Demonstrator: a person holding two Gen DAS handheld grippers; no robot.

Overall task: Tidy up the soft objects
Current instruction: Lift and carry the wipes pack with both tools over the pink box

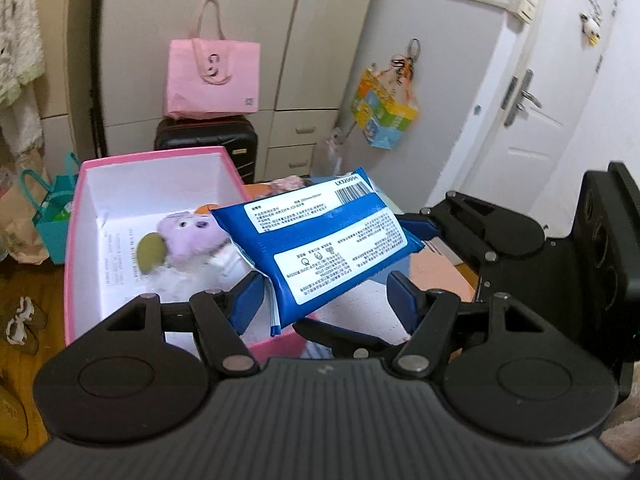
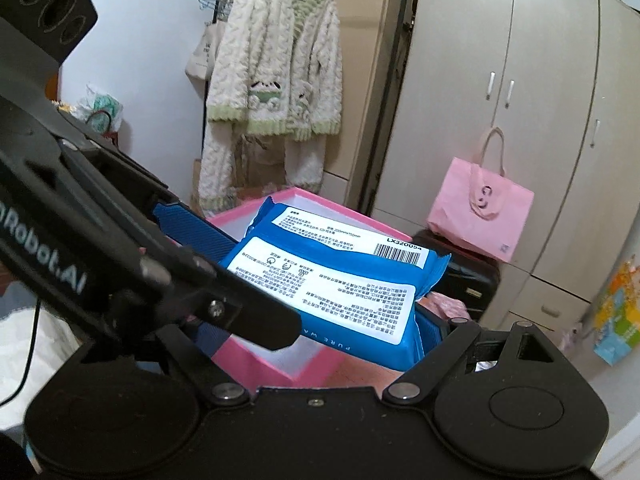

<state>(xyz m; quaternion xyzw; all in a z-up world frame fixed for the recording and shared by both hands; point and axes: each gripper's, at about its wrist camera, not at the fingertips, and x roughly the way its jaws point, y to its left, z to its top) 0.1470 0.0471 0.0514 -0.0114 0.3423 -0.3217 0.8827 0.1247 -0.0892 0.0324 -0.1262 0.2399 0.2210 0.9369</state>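
Fingers of the left gripper (image 1: 326, 300) stand apart around the near corner of a blue wet-wipes pack (image 1: 320, 248). The left-hand pad touches the pack's crimped end, while a strip of pale surface shows between the pack's edge and the other pad. The right gripper (image 2: 320, 330) comes in from the other side, and its fingers are clamped across the width of the pack, one pad at each long edge. The pack is held clear of any surface, label side up and tilted, over the near corner of an open pink box (image 1: 76, 240) with a white inside. In the box lie a purple plush toy (image 1: 188, 232) and a printed sheet. Behind the box stands a black suitcase (image 1: 240, 140) with a pink tote bag (image 1: 212, 80) on top, in front of a pale wardrobe (image 1: 280, 20). A fluffy white-and-green cardigan (image 2: 276, 60) hangs to the wardrobe's side, and a white door (image 1: 532, 100) is at the far right.
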